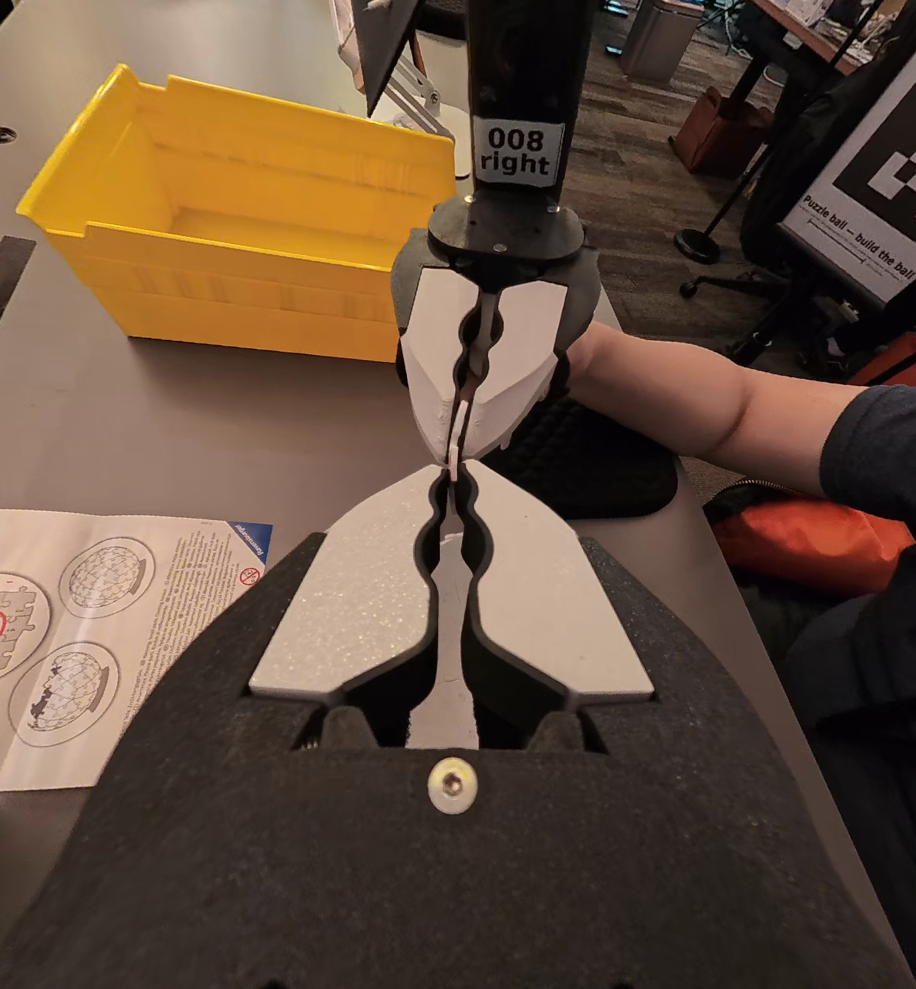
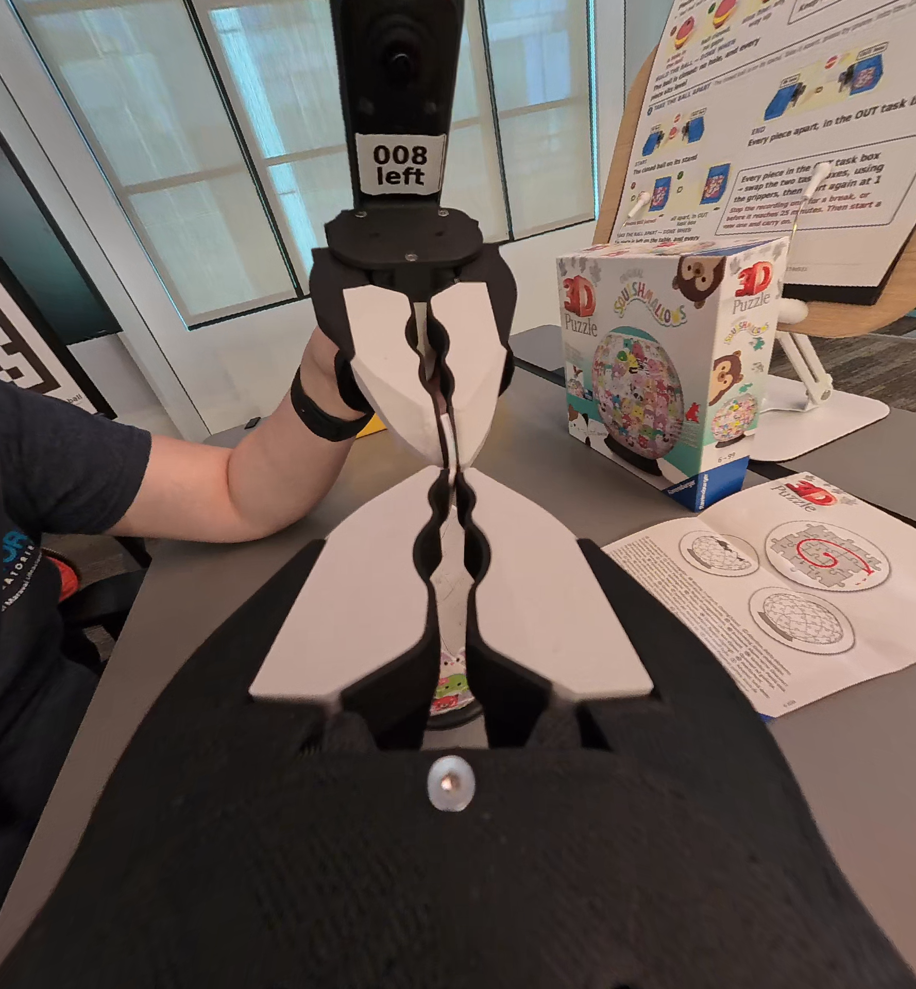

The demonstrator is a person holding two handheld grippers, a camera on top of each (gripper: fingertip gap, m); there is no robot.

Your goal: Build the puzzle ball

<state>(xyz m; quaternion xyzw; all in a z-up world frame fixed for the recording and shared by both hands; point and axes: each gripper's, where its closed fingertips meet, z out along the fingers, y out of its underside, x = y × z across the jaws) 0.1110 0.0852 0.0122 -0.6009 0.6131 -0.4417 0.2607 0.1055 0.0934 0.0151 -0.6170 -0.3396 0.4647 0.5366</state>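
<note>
My two grippers meet tip to tip above the grey table (image 1: 151, 417). My left gripper (image 1: 451, 475) is shut on a thin white puzzle piece (image 1: 452, 500) held edge-on. My right gripper (image 1: 456, 452) comes from the far side, shut on another white puzzle piece (image 1: 465, 420). The two pieces touch at the fingertips. In the right wrist view my right gripper (image 2: 451, 475) holds its piece (image 2: 448, 588) and the left gripper (image 2: 448, 455) holds its own piece (image 2: 448, 433). A colourful part-built ball (image 2: 449, 690) on a black stand shows through the gap, below the right fingers.
An empty yellow bin (image 1: 231, 214) stands at the far left. A paper leaflet (image 1: 97, 615) lies on the table and also shows in the right wrist view (image 2: 793, 588). The puzzle box (image 2: 670, 364) and a sign board (image 2: 793, 134) stand behind. A person's forearms reach in. My two grippers' fingertips are within a few centimetres of each other.
</note>
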